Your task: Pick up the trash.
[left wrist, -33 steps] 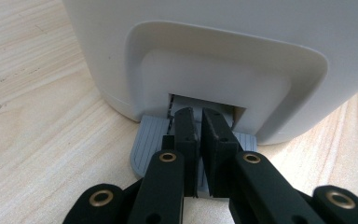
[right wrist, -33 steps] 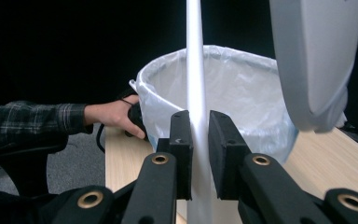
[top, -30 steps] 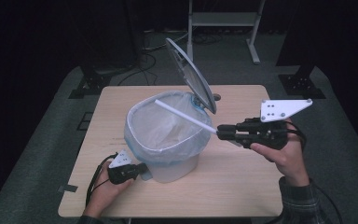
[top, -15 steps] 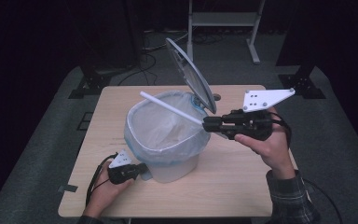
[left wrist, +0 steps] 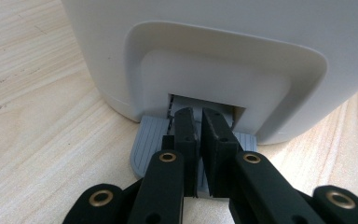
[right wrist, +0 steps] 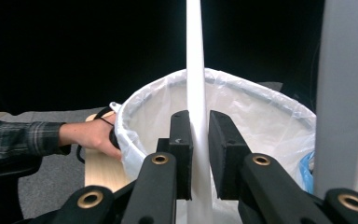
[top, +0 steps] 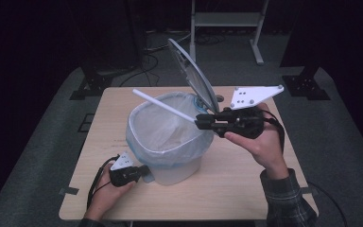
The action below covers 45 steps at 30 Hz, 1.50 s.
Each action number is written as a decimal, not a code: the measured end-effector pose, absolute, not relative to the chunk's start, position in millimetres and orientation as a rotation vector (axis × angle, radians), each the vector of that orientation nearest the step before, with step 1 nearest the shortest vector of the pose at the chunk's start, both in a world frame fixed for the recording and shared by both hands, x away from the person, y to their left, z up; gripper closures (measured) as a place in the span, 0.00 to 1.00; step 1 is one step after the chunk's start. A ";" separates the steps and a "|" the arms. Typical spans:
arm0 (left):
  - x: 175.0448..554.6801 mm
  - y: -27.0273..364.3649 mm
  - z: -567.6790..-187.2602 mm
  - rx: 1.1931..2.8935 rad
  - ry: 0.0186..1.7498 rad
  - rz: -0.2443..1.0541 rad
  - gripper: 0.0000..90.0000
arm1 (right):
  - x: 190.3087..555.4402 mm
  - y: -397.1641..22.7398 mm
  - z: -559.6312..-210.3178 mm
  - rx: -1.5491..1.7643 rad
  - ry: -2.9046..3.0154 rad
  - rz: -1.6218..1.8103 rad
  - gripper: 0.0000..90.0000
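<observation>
Counter: pale wood, set in a dark room, and it carries the bin near its middle.
Bin: white pedal bin, upright on the counter, and its mouth is wide open.
Liner: thin white bag, folded over the bin's rim all the way round; a bit of blue shows inside at the far right in the right gripper view.
Lid: tipped right up on the bin's far side, standing nearly on edge behind the right tool.
Right hand: comes in from the lower right in a plaid sleeve and holds its tool up at rim height, beside the bin's right edge.
Right tool: jaws pointing left across the bin and closed tight on the stick, one pad against each side of it in the right gripper view.
Stick: long, thin and white, gripped at its near end; it reaches out over the open bin, slanting up and away to the left, with its free tip past the far left rim.
Left hand: low at the bin's front left, resting on the counter.
Left tool: down at the foot of the bin; in the left gripper view the jaws are drawn almost together with just a sliver between them, gripping nothing, tips lying on the pedal.
Pedal: small grey ribbed plate poking out of the recess at the bin's base, right under the left tool's tips.
</observation>
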<state>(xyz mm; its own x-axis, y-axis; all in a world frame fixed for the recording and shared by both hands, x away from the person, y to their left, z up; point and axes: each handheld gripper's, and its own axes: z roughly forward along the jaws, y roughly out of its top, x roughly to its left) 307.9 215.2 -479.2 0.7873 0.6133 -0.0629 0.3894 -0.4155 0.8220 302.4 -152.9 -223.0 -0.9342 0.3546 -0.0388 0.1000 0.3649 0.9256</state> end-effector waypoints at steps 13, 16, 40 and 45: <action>308.3 214.2 -479.1 2.061 0.741 0.307 0.94 | 306.2 -146.8 -224.5 0.427 2.399 1.586 0.88; 308.4 214.2 -479.2 2.061 0.741 0.307 0.94 | 307.1 -146.3 -224.9 0.427 2.398 1.585 0.88; 308.5 214.1 -479.2 2.059 0.742 0.305 0.94 | 306.9 -148.2 -225.3 0.443 2.389 1.569 0.88; 308.5 214.0 -479.2 2.060 0.741 0.306 0.94 | 306.9 -148.2 -225.4 0.443 2.389 1.565 0.87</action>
<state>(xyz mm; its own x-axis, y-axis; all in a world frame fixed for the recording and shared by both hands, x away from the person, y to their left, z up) 308.5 214.0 -479.2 0.7901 0.6097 -0.0627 0.3876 -0.4178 0.8217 306.9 -148.2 -225.4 -0.9222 0.3843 -0.0429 0.1143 0.3767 0.9193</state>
